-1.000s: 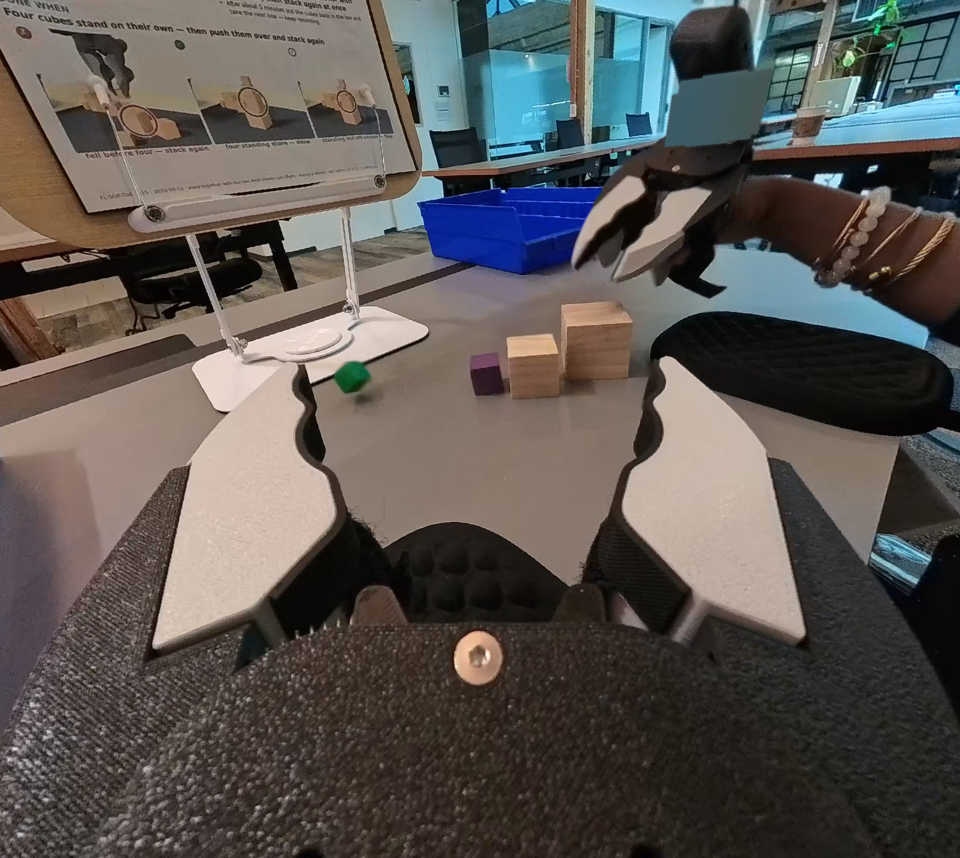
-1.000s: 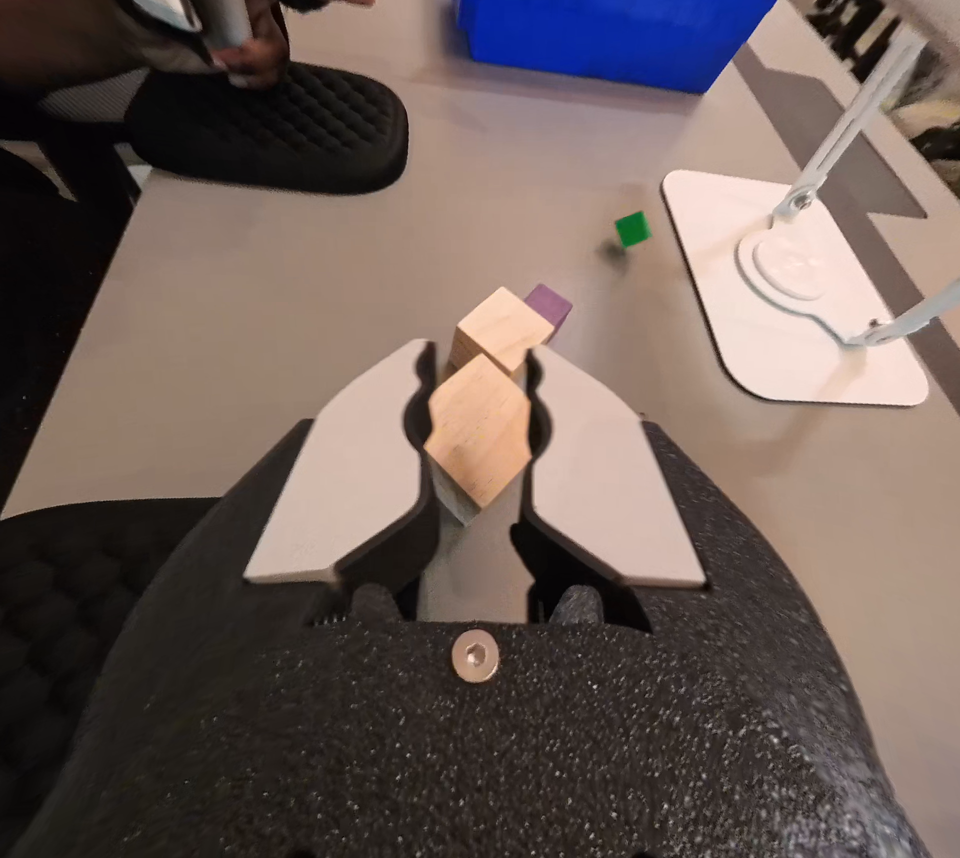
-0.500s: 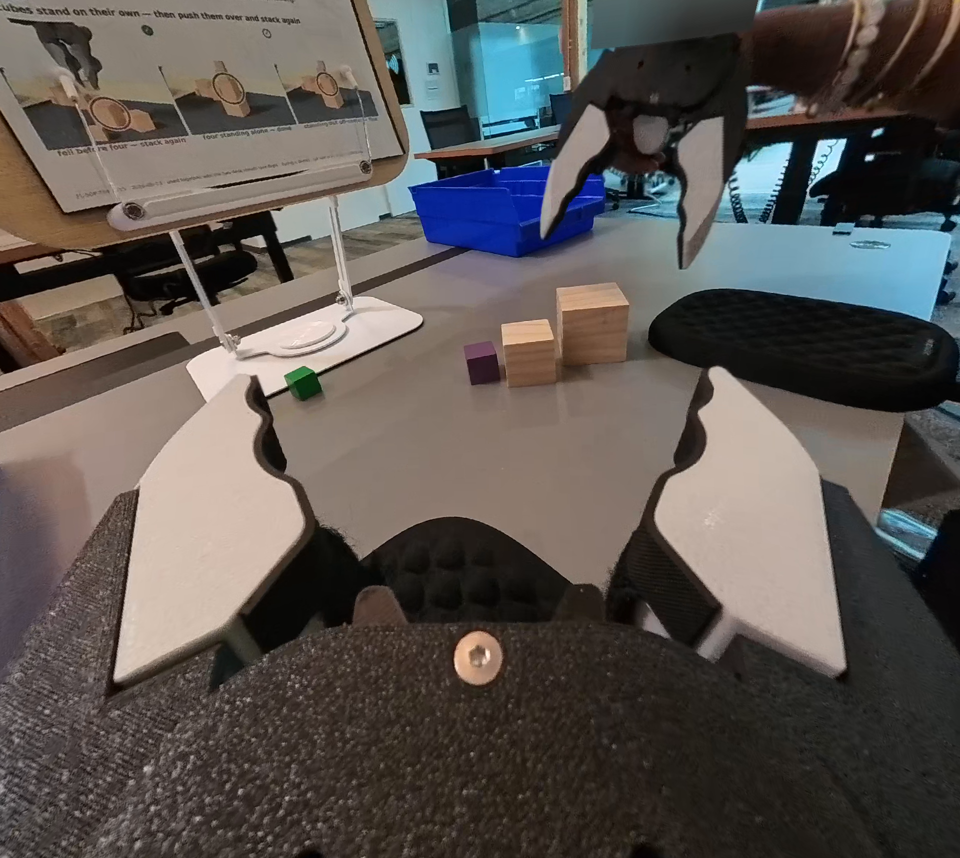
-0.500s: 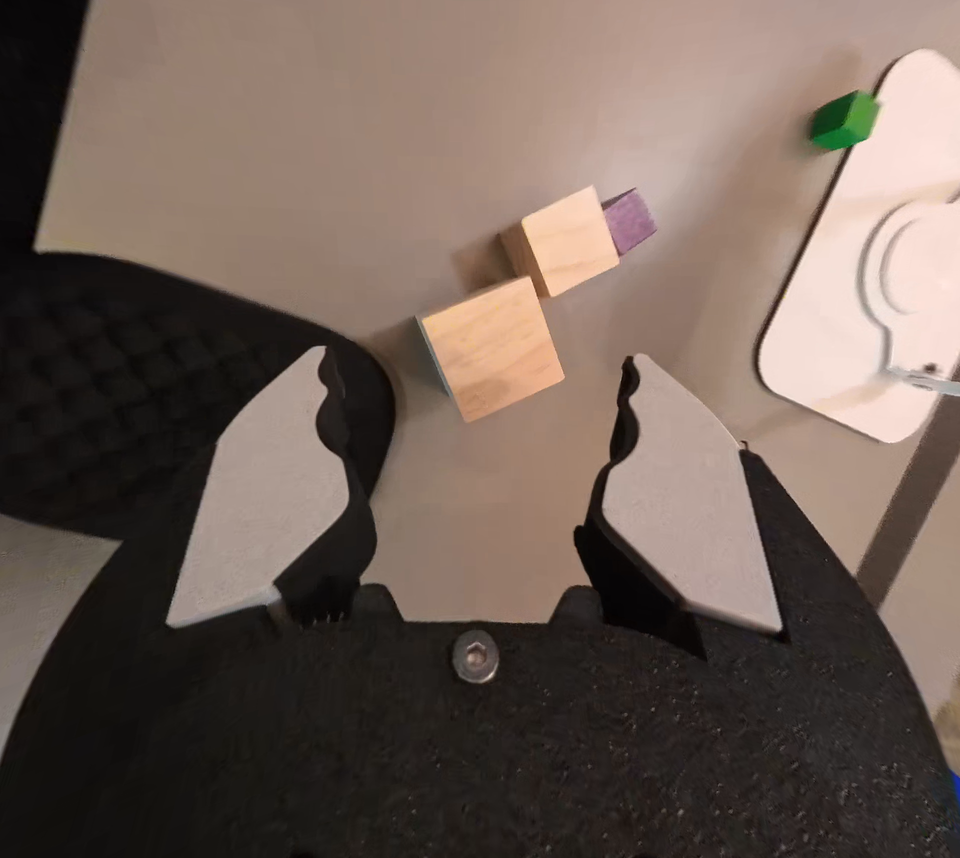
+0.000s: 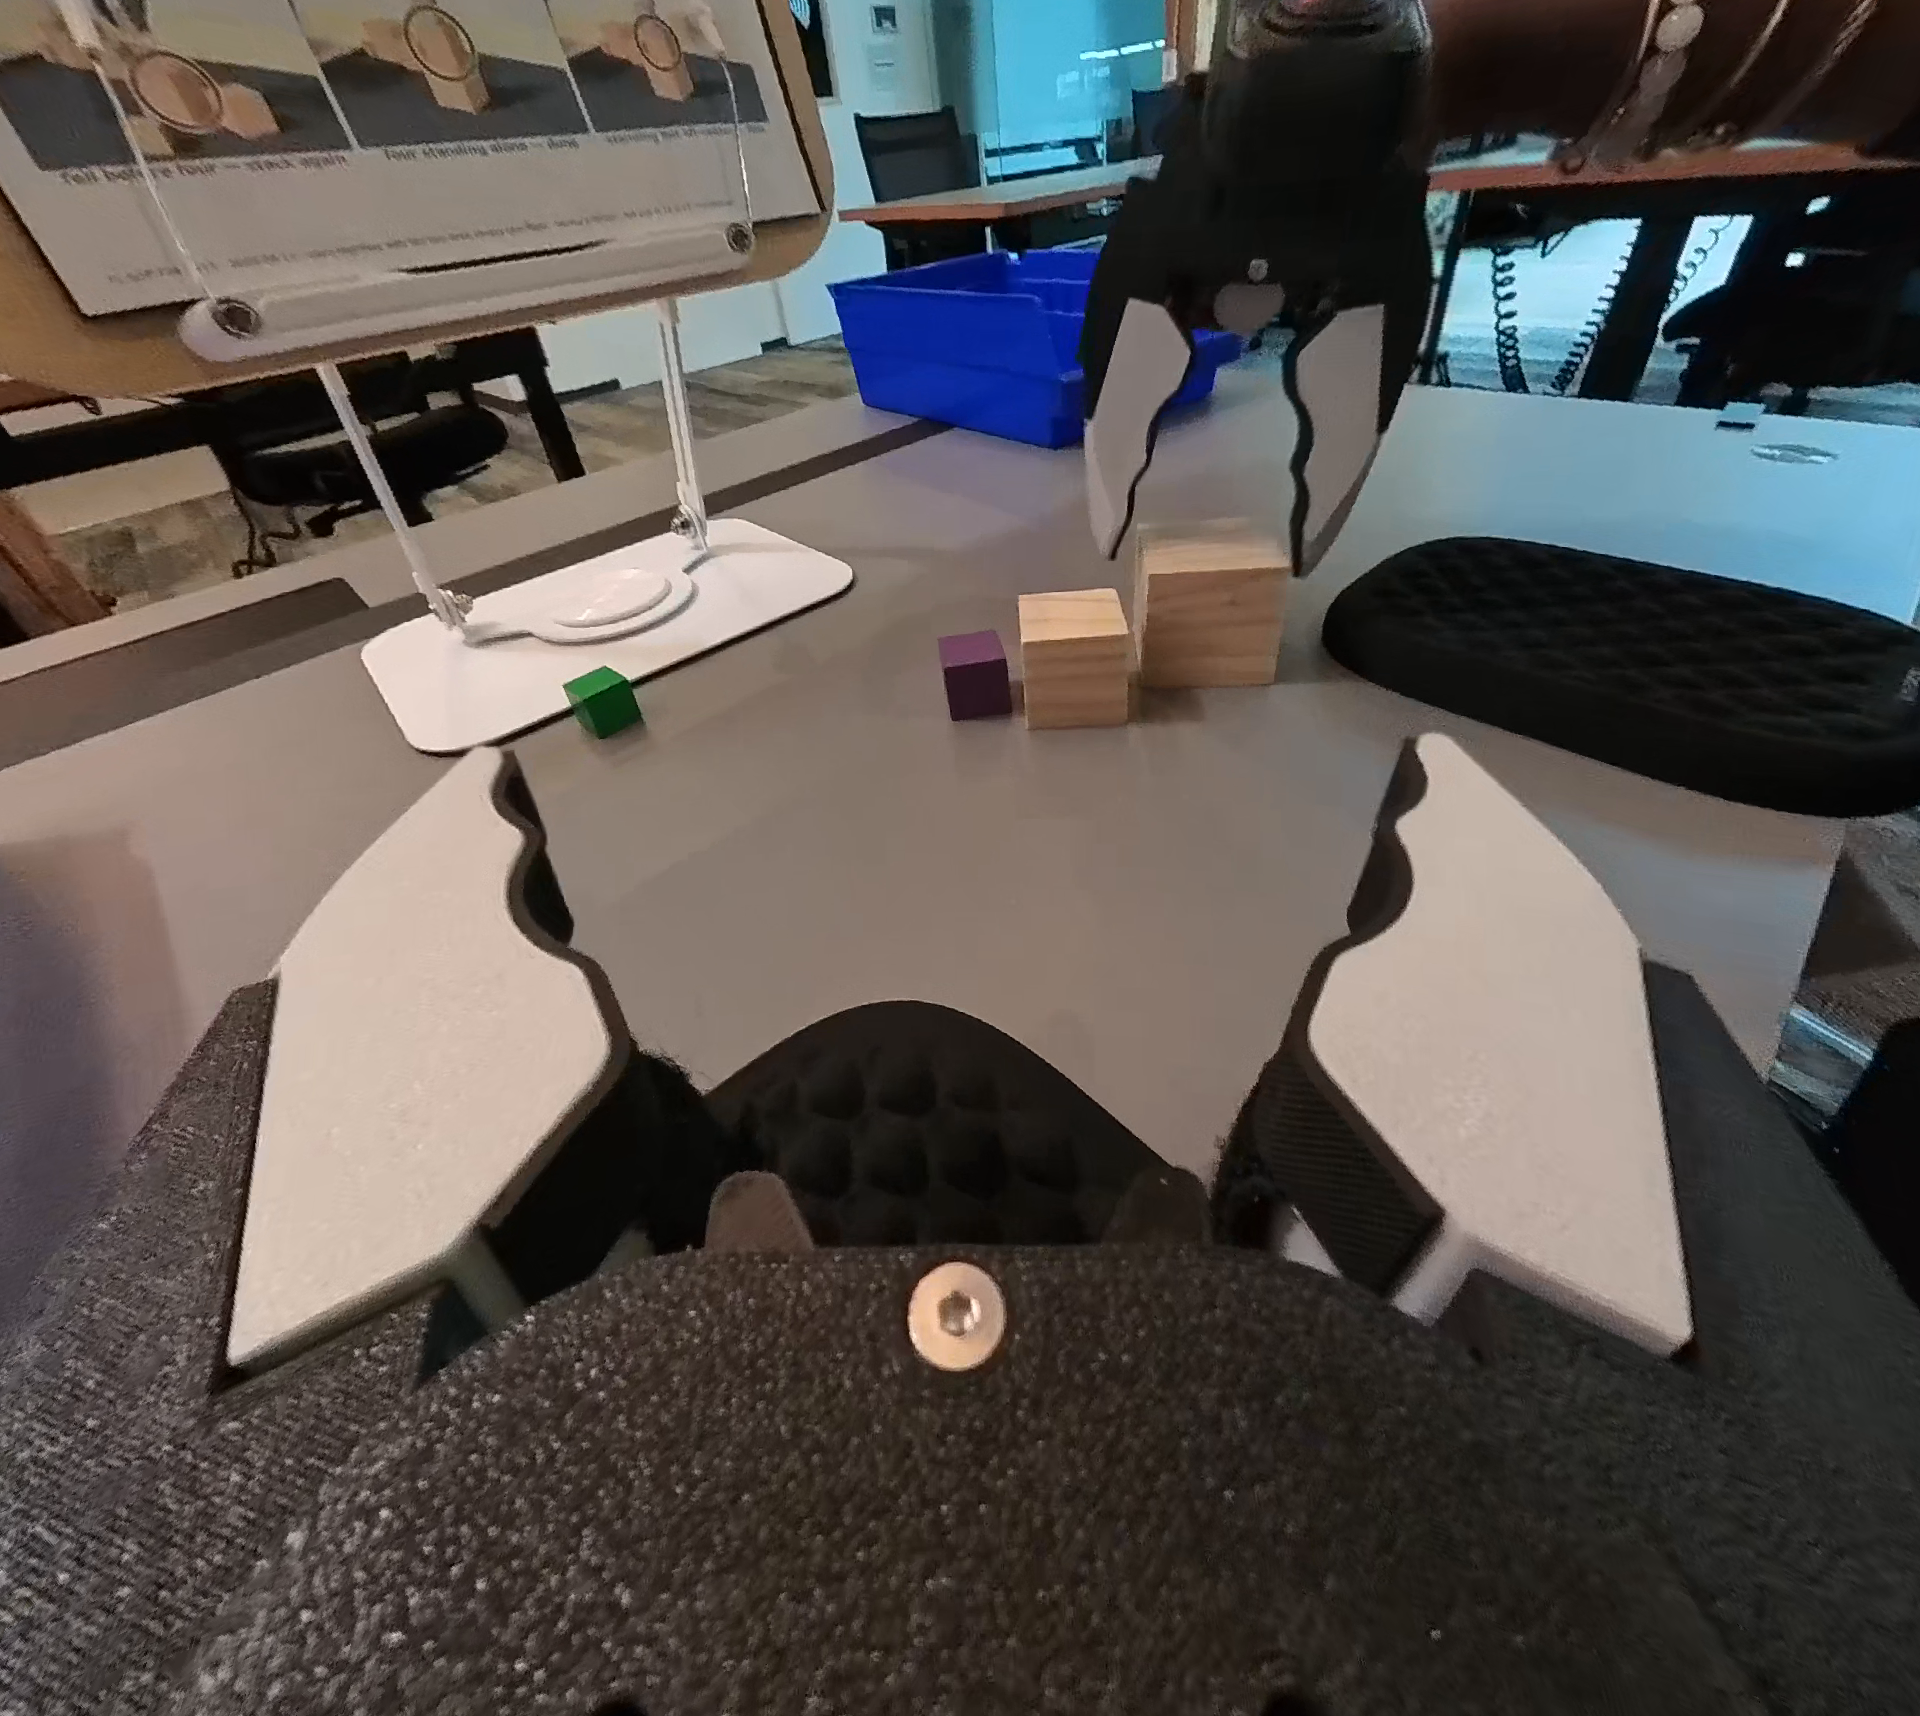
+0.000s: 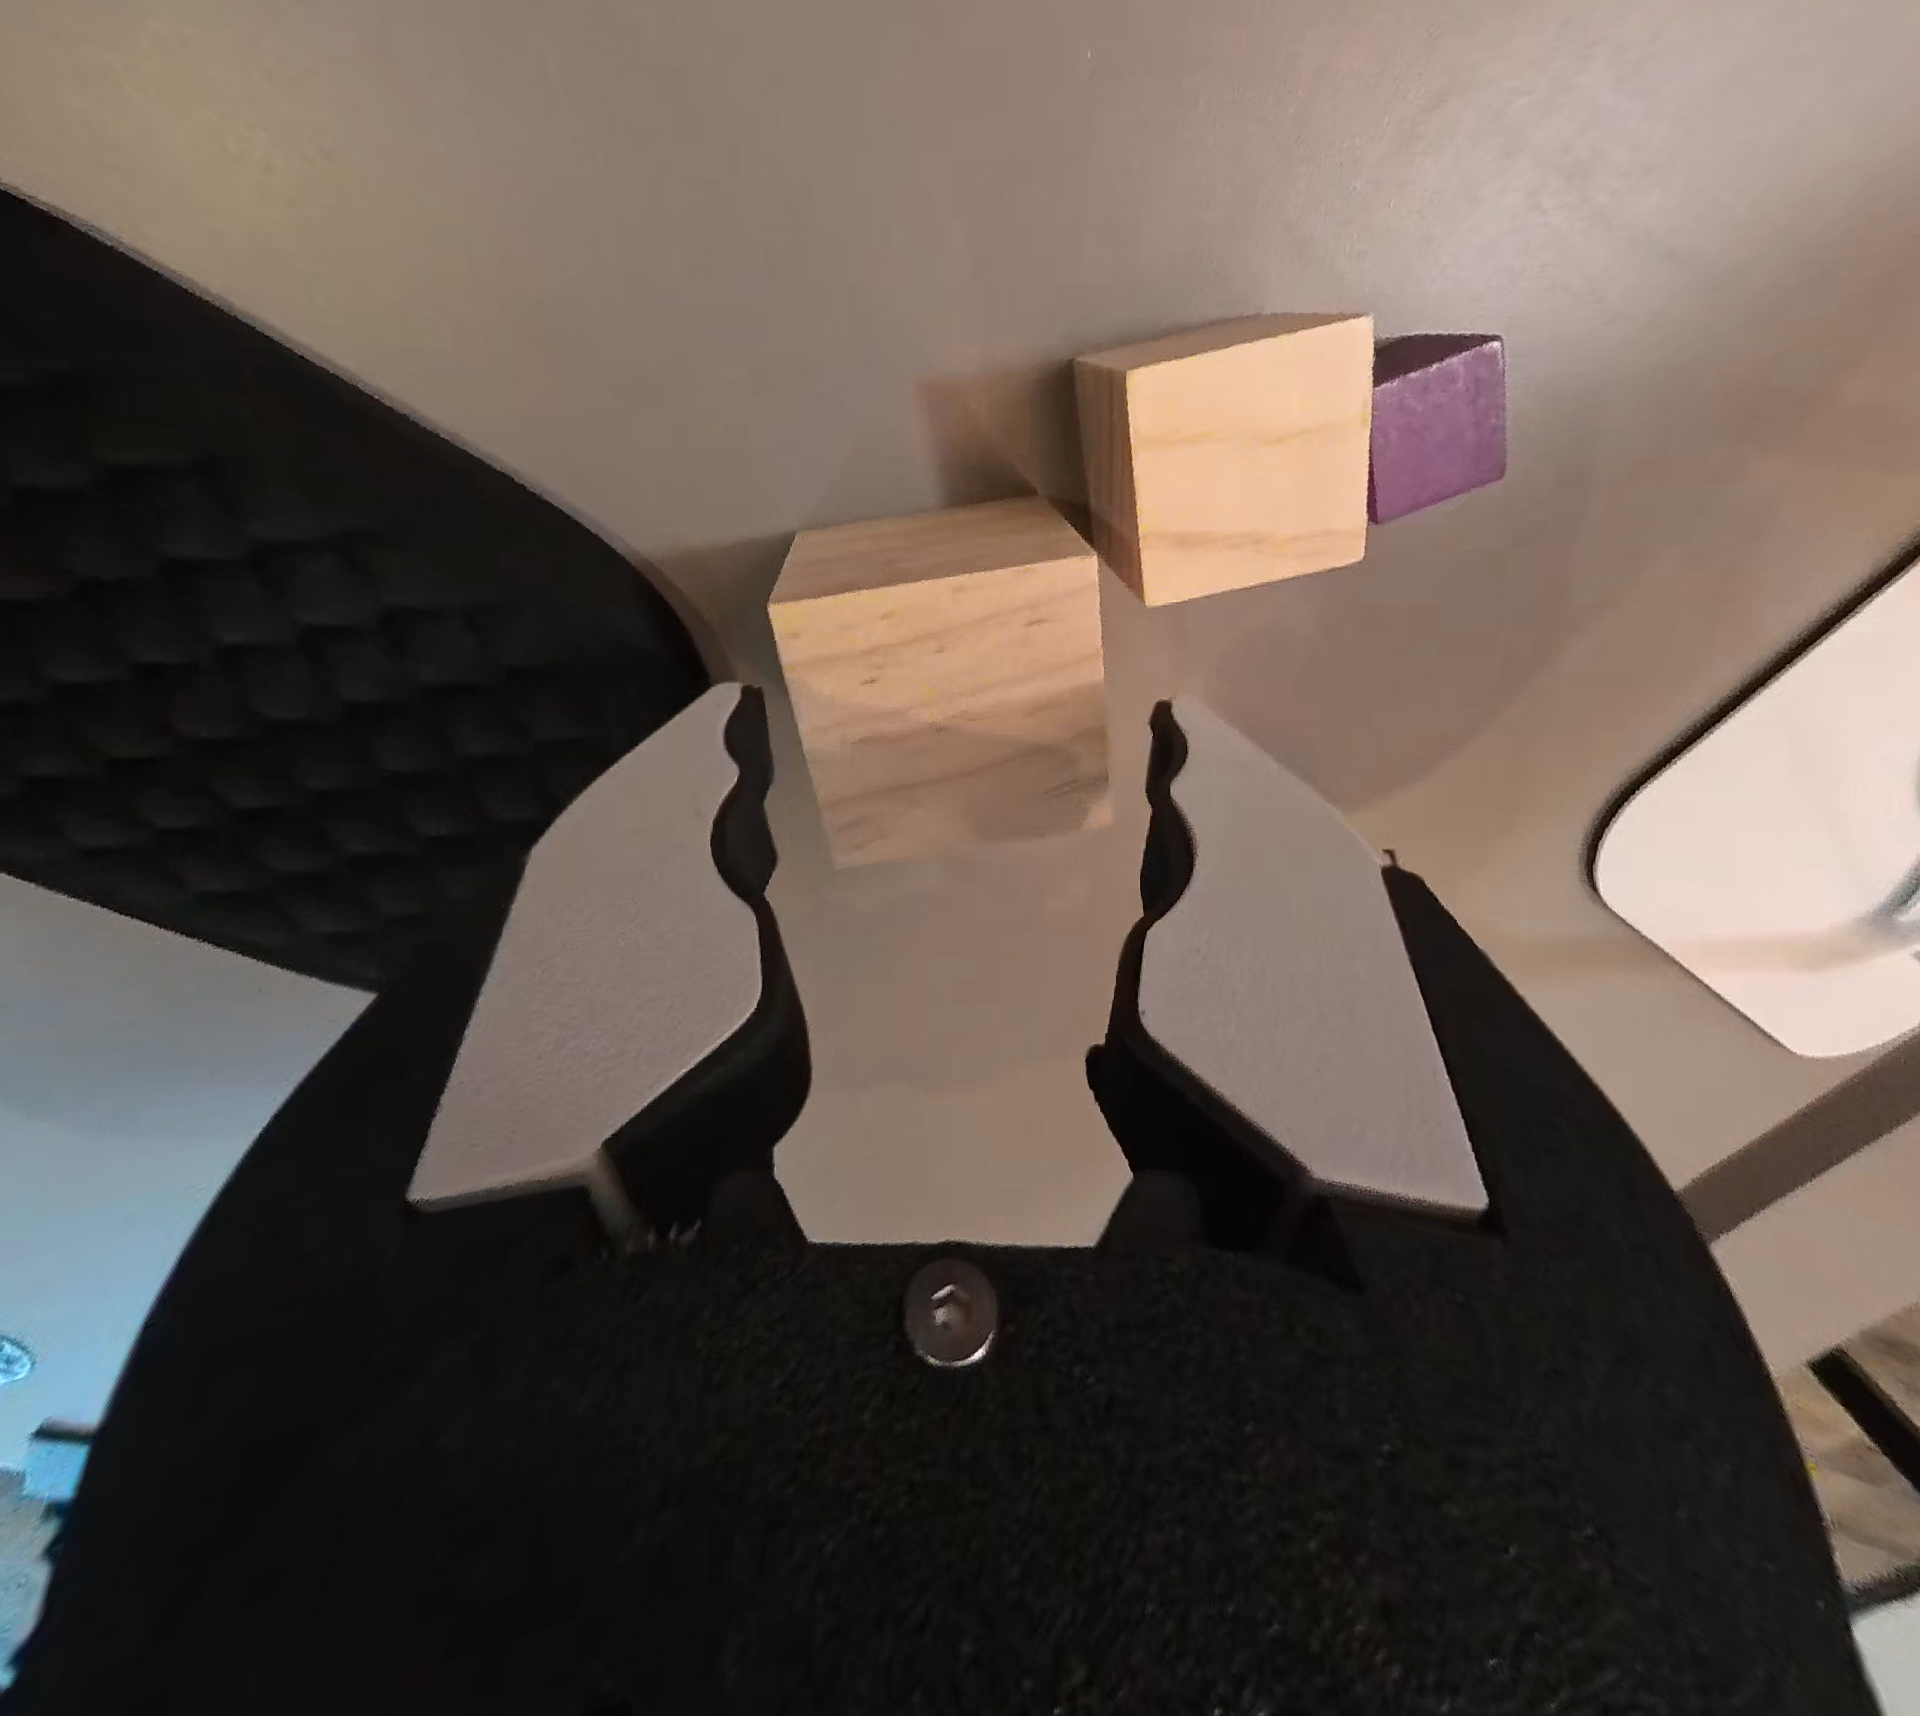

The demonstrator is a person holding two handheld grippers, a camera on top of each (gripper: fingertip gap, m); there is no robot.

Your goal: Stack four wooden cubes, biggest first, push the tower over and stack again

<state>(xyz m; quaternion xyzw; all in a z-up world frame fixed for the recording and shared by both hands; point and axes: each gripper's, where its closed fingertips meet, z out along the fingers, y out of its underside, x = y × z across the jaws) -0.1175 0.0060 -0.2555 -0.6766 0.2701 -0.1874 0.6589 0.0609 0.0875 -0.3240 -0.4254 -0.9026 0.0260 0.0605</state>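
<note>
Your right gripper (image 5: 1205, 554) hangs with fingers spread astride the large pale wooden cube (image 6: 940, 679), not touching it; your left gripper (image 5: 956, 825) gapes wide, well short of it on the grey table (image 5: 935, 887).

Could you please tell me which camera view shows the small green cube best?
The left wrist view: the green cube sits unobstructed on the grey table beside the white stand base. The right wrist view does not show it.
</note>
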